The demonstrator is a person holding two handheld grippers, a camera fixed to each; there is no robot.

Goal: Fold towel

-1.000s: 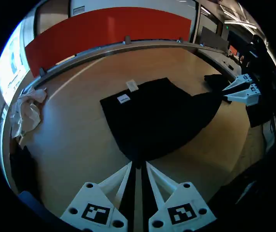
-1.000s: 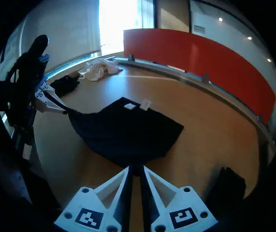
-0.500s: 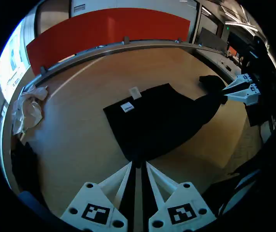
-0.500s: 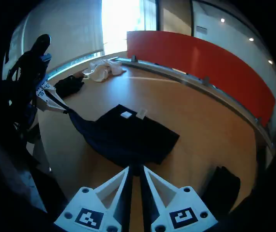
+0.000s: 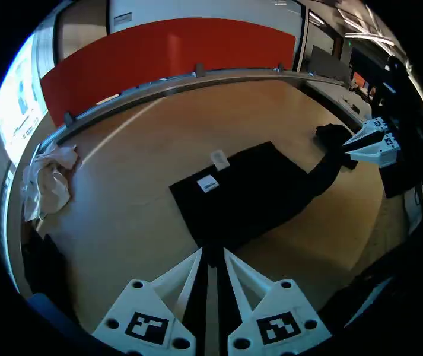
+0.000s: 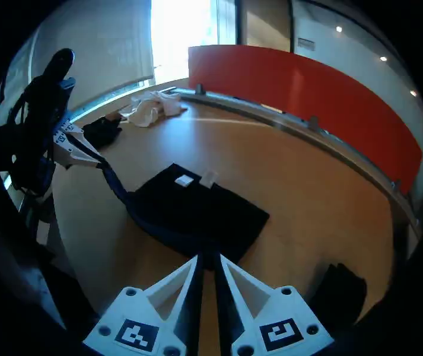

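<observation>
Curved wooden table (image 5: 134,196) carrying black towel (image 5: 253,190), lying mostly flat near middle, two corners hanging raised off surface. White crumpled cloth (image 5: 45,181) sitting by far rim, dark cloth (image 6: 101,130) lying near it. Another dark bundle (image 5: 331,133) resting just beside one raised corner.

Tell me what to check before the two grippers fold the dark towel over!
1. Left gripper pinching a corner of the dark cloth towel: ok.
2. Right gripper pinching another corner: ok.
3. Edge between the grippers lifted off the light wooden table: ok.
4. Far end lying flat, small white tags facing up: ok.
5. Crumpled white cloth apart from the towel: ok.
6. Small wrinkles in the dark fabric: cannot tell.
</observation>
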